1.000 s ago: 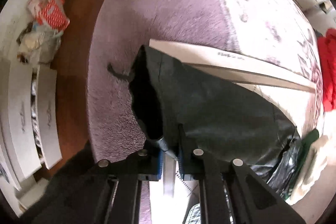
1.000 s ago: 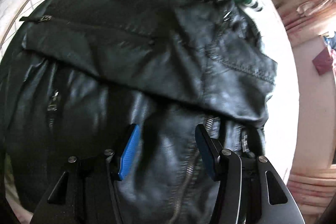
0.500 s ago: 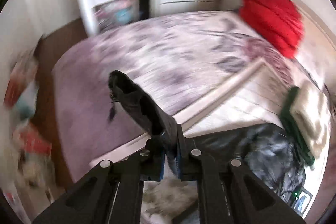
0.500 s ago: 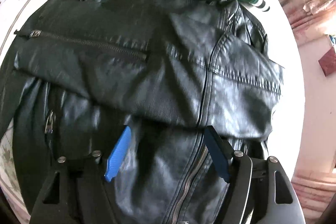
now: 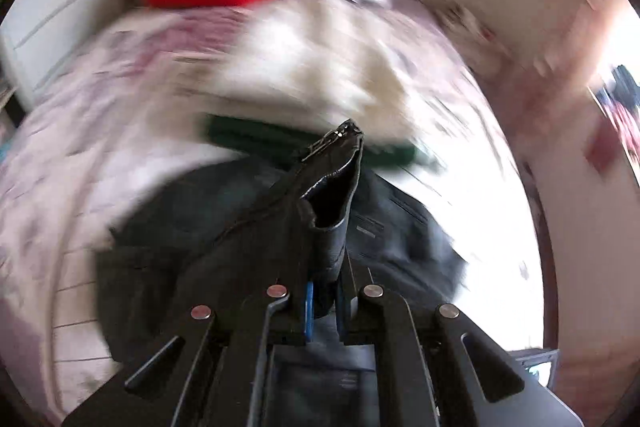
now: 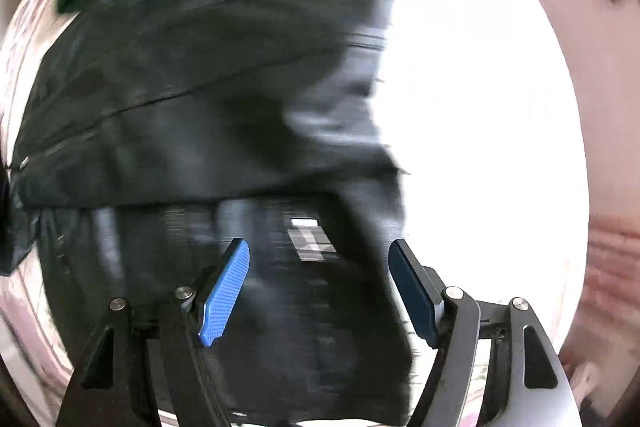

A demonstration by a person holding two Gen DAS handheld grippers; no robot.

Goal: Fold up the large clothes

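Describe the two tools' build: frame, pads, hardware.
Both alike: the left tool and right tool have matte black angular linkage arms with triangular cutouts and round silver pivot pins. The right's finger pads are blue and textured. No cables, markings or sleeves visible.

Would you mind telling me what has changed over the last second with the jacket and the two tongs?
The left tongs swung the jacket sleeve from the purple bedspread across over the black leather jacket, toward the green and cream garment. The right tongs opened wider above the jacket, gripping nothing. The left tongs stayed shut on the sleeve; the jacket body stayed on the bed.
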